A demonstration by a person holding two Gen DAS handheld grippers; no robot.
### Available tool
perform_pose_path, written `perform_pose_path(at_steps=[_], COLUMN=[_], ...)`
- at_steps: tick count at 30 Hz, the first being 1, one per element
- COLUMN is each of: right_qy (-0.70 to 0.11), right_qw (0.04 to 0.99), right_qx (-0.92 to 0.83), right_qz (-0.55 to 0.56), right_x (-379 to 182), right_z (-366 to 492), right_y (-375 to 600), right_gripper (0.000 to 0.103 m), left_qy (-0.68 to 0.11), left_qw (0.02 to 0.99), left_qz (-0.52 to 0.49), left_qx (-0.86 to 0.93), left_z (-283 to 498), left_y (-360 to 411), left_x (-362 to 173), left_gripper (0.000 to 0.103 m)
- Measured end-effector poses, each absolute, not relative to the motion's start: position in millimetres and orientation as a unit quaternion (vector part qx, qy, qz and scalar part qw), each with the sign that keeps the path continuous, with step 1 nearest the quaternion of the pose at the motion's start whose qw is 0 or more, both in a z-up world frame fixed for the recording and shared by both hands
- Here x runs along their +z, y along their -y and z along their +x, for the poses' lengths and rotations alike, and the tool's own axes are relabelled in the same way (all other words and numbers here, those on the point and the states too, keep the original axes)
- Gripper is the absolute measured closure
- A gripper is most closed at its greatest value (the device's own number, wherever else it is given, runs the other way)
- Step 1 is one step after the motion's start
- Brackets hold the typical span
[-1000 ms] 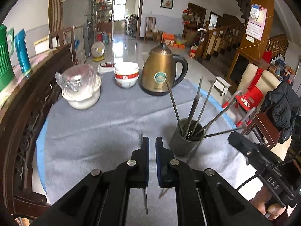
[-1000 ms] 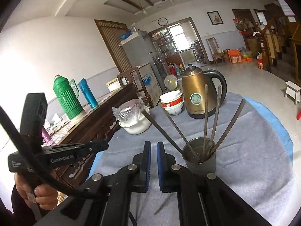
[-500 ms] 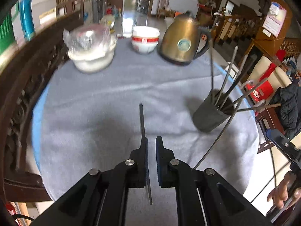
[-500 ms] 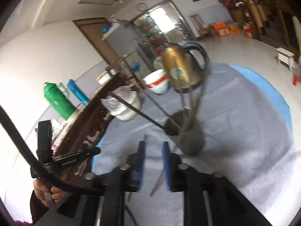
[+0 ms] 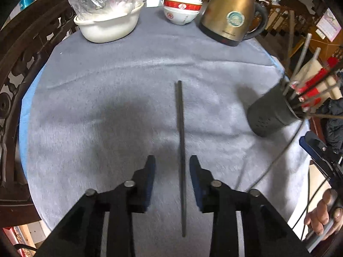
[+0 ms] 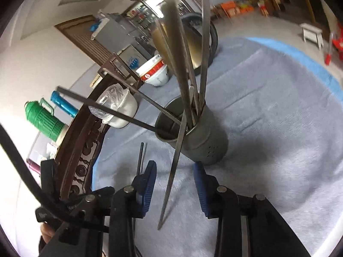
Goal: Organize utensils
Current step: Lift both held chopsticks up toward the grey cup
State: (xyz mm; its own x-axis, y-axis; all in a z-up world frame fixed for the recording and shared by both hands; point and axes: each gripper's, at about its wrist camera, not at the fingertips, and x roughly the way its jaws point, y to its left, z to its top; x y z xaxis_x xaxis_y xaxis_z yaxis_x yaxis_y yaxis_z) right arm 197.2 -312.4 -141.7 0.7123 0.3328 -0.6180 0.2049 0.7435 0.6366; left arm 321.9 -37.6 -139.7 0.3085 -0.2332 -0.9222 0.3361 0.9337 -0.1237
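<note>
One chopstick (image 5: 180, 150) lies beside one holder (image 5: 271, 115).

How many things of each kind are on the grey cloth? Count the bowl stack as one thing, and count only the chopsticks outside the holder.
Kettle: 1
Bowl stack: 1
Covered basin: 1
Utensil holder: 1
Loose chopsticks: 2 (dark chopstick, metal chopstick)
Total: 6

soft daylight, faint shadows on cloth (image 5: 133, 68), fisheye-warped edges, slight motion blur
</note>
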Motion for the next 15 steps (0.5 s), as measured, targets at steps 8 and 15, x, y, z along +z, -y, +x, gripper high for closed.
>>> perform_pose_path(at_steps=[8, 15], right_qy=[-0.392, -0.383], right_qw=[0.843, 0.848], right_qx=[0.037, 0.047], right_qz=[0.367, 0.362], right_x=[-158, -156], right_z=[213, 213], right_y=[309, 306], right_gripper=[0.087, 0.094], left_qy=[-0.574, -0.581], left_qw=[0.797, 0.794], left_qz=[0.078, 0.095], left_qx=[-0.171, -0.151], left_z=[373, 408], left_y=[72, 94], left_x=[-160, -185], left_gripper=[0.068, 0.072])
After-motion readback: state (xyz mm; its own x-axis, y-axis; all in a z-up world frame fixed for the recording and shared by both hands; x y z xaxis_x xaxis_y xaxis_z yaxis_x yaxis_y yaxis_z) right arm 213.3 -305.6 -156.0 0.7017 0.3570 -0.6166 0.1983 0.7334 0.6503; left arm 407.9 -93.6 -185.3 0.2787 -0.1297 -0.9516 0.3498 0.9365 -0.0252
